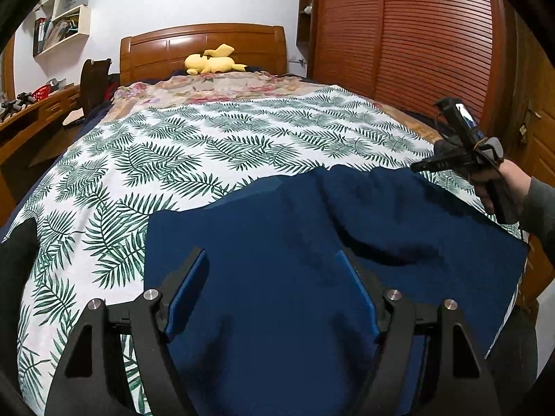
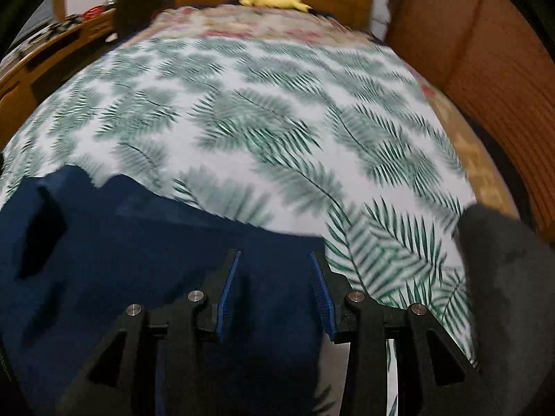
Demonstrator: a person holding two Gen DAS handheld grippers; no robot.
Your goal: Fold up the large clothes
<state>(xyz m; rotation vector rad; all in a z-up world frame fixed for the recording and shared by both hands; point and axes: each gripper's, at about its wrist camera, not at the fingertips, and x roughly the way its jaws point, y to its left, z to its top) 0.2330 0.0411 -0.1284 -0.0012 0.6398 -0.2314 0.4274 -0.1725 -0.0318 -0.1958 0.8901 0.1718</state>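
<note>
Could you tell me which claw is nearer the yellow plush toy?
Right. The right claw reaches past the dark blue garment's far edge toward the yellow plush toy; the left claw hangs above its near part.

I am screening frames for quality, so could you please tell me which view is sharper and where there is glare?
Left wrist view: sharp, with glare on the glossy wooden headboard. Right wrist view: motion-blurred across the green leaf-print bedsheet; both bend at the fisheye edges.

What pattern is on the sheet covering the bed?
Green palm fronds on white, on the sheet; sharpest in the left wrist view.
</note>
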